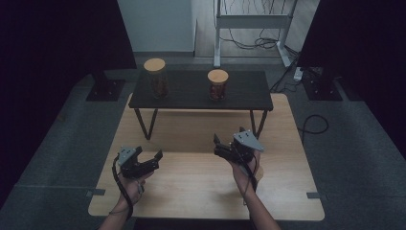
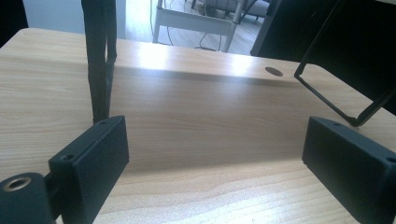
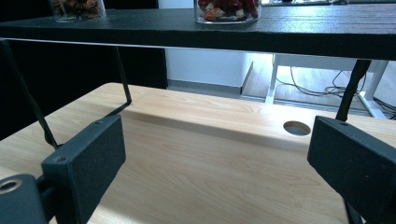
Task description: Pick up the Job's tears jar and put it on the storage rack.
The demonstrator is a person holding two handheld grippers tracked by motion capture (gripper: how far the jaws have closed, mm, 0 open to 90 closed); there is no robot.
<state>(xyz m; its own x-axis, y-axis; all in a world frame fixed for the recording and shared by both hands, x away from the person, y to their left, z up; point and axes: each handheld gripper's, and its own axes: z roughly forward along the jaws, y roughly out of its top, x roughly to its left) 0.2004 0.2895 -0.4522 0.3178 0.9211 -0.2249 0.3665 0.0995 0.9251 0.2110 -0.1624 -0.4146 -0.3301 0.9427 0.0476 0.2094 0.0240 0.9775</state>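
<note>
Low over the wooden table [image 1: 191,191], the left gripper [image 1: 146,158] hovers with jaws wide apart and nothing between them. Further right, the right gripper [image 1: 229,143] is likewise spread and empty. Beyond them, two jars [image 1: 157,79] [image 1: 218,85], seemingly cork-lidded, stand well apart on the dark shelf [image 1: 191,98].

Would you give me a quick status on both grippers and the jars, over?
Left gripper open, empty. Right gripper open, empty, low over wooden table. Two cork-lidded jars upright on black shelf, untouched. Nothing between.
</note>
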